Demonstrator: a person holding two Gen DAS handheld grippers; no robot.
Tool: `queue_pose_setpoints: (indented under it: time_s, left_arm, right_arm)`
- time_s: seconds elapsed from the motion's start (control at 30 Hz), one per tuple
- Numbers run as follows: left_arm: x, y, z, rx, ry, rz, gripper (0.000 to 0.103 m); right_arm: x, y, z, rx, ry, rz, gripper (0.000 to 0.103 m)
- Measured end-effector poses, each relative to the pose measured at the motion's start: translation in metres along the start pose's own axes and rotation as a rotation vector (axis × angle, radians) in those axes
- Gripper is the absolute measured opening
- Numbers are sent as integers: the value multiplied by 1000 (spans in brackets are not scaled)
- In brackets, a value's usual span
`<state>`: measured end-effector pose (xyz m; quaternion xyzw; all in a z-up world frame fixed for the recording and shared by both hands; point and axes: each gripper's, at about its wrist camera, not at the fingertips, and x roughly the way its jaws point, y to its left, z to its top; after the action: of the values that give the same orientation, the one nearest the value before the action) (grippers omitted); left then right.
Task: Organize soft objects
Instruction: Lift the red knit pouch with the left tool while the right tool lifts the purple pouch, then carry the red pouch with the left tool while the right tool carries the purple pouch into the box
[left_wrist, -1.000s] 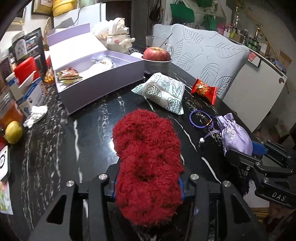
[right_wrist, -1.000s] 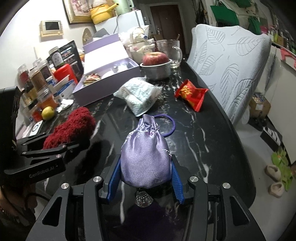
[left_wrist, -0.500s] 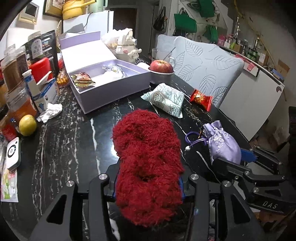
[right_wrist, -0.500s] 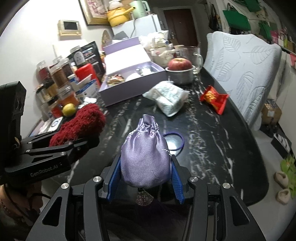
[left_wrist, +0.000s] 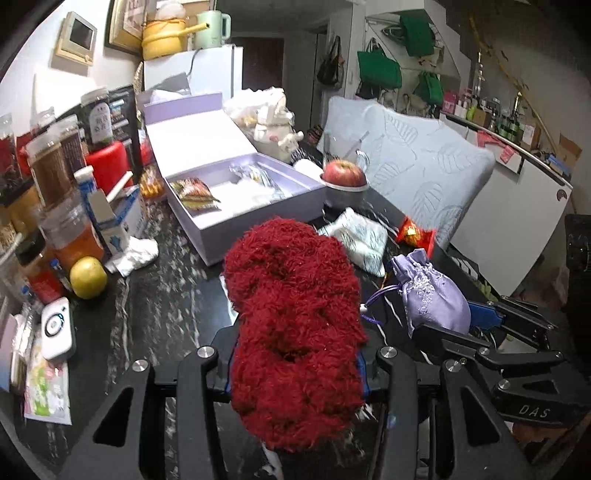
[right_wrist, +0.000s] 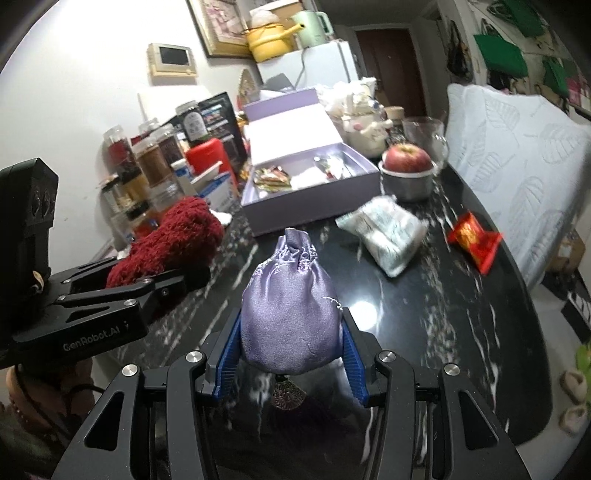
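My left gripper (left_wrist: 295, 365) is shut on a fluffy dark red knitted piece (left_wrist: 291, 314) and holds it above the black marble table (left_wrist: 162, 306). My right gripper (right_wrist: 290, 354) is shut on a lilac satin drawstring pouch (right_wrist: 290, 306), also lifted off the table. The pouch also shows in the left wrist view (left_wrist: 432, 291), and the red piece in the right wrist view (right_wrist: 166, 240). An open lilac gift box (left_wrist: 236, 199) with snack packets inside lies ahead of both grippers. A patterned white cloth pack (right_wrist: 388, 230) lies on the table beyond the pouch.
An apple in a metal bowl (right_wrist: 408, 173) stands right of the box, with a glass mug (right_wrist: 424, 136) behind. A red snack packet (right_wrist: 474, 238) lies near the right edge. Jars, cartons and a lemon (left_wrist: 88, 277) crowd the left side. A cushioned chair (left_wrist: 410, 166) stands behind the table.
Both grippers have risen and pulled back from the table with their loads. The pouch's purple cord has come up off the table with it.
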<state>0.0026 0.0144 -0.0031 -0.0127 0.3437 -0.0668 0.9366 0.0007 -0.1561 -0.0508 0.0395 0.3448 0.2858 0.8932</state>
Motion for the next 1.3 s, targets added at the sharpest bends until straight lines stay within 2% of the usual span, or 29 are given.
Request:
queue_pose_setpoints:
  time_s: [0.6, 0.87, 1.03, 1.3]
  left_arm:
    - [-5, 23, 81, 20, -149, 45, 45]
    - [6, 38, 124, 29, -214, 78, 45]
    - [18, 54, 150, -2, -259, 96, 45]
    - [47, 72, 183, -9, -286, 129, 45]
  right_arm:
    - [8, 10, 88, -146, -123, 31, 49]
    - [18, 10, 135, -194, -182, 43, 49]
    - [30, 5, 168, -201, -213, 51, 49]
    - [62, -4, 215, -219, -250, 42, 49]
